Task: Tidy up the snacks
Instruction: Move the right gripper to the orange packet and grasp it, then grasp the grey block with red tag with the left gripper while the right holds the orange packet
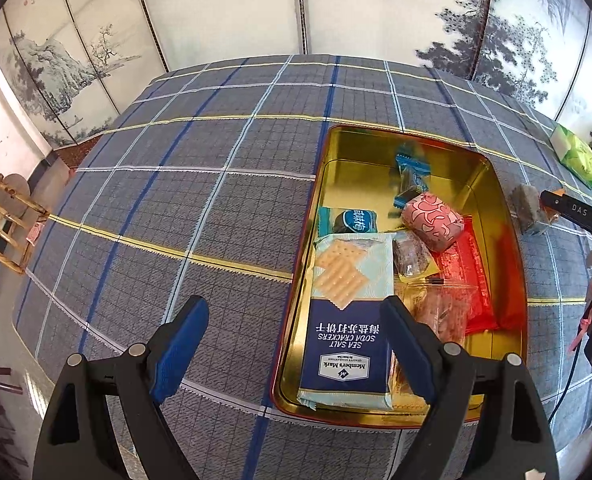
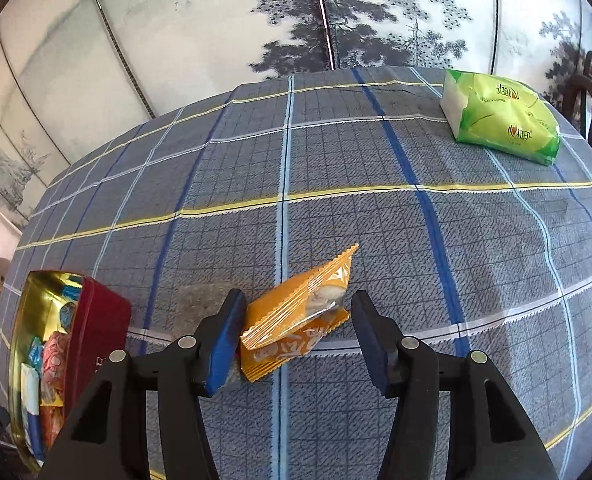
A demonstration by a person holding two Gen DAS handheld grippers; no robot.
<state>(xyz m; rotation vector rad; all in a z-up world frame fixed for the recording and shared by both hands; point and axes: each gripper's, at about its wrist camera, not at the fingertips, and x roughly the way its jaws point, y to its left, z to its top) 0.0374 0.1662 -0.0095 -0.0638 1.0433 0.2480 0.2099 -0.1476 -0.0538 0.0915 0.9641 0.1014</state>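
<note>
A gold tin (image 1: 508, 240) with a red outside lies on the checked tablecloth and holds several snacks: a sea salt soda cracker pack (image 1: 348, 320), a pink wrapped bun (image 1: 432, 222), a red packet (image 1: 468, 276) and a blue candy (image 1: 412, 172). My left gripper (image 1: 296, 344) is open above the tin's near left edge, over the cracker pack. My right gripper (image 2: 294, 340) is open around an orange snack packet (image 2: 296, 312) lying on the cloth; its left finger touches the packet. The tin shows in the right wrist view (image 2: 96, 320) at lower left.
A green tissue pack (image 2: 500, 116) lies at the table's far right, also in the left wrist view (image 1: 576, 154). A grey wrapped snack (image 1: 530, 210) lies right of the tin. A wooden stool (image 1: 8, 224) stands off the table's left. A painted folding screen stands behind.
</note>
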